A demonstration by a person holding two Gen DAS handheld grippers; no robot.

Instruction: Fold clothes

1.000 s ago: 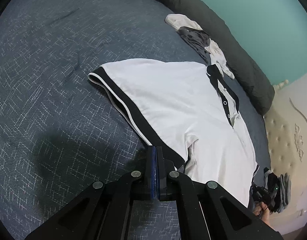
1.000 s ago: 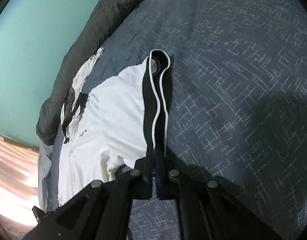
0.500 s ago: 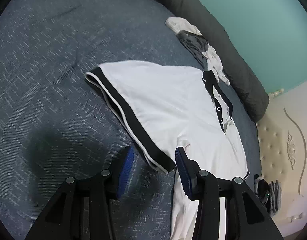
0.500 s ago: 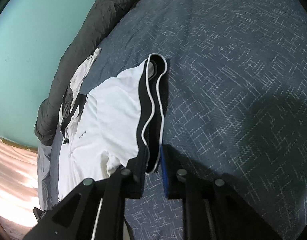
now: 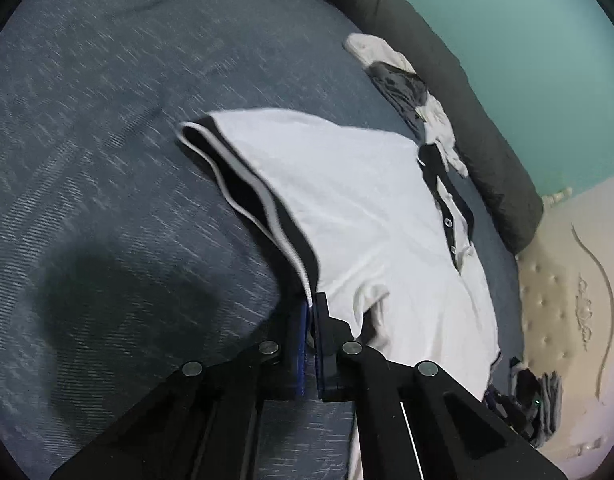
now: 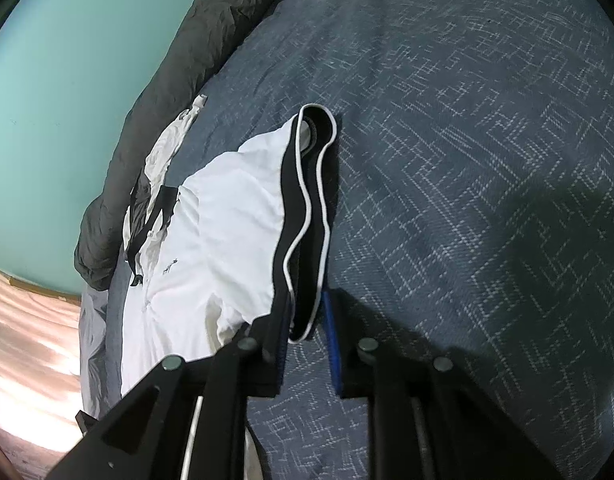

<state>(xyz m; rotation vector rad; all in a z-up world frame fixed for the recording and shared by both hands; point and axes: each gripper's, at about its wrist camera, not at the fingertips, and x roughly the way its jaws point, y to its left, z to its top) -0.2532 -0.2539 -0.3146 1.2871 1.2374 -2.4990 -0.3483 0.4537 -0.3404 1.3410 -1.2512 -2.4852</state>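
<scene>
From the left wrist view, the white polo shirt (image 5: 359, 216) lies spread on the blue patterned bed (image 5: 107, 120), collar toward the far right and its black hem band (image 5: 251, 196) running from the far left down to the near centre. The left gripper (image 5: 310, 308) has its fingers pressed together on the near end of that band, pinching the cloth, and the hem rises a little off the bed there. I judge the folding barely begun: the body of the shirt is still open and flat, one sleeve is tucked loosely under near the fingers, and no clean fold shows yet. A heap of other clothes (image 5: 407, 84) waits at the far edge against the dark rolled duvet (image 5: 447, 72), so more is left after this shirt. From the right wrist view, the same shirt (image 6: 223, 216) stretches away to the left, its hem band (image 6: 307, 208) doubled and wavy, ending between the fingers of the right gripper (image 6: 307, 320). Those fingers stand a little apart and are opening; the hem's end hangs between them, seemingly touching the left one only, so I take it as not gripped. No basket, box or other container is in either view; everything lies straight on the bed.
</scene>
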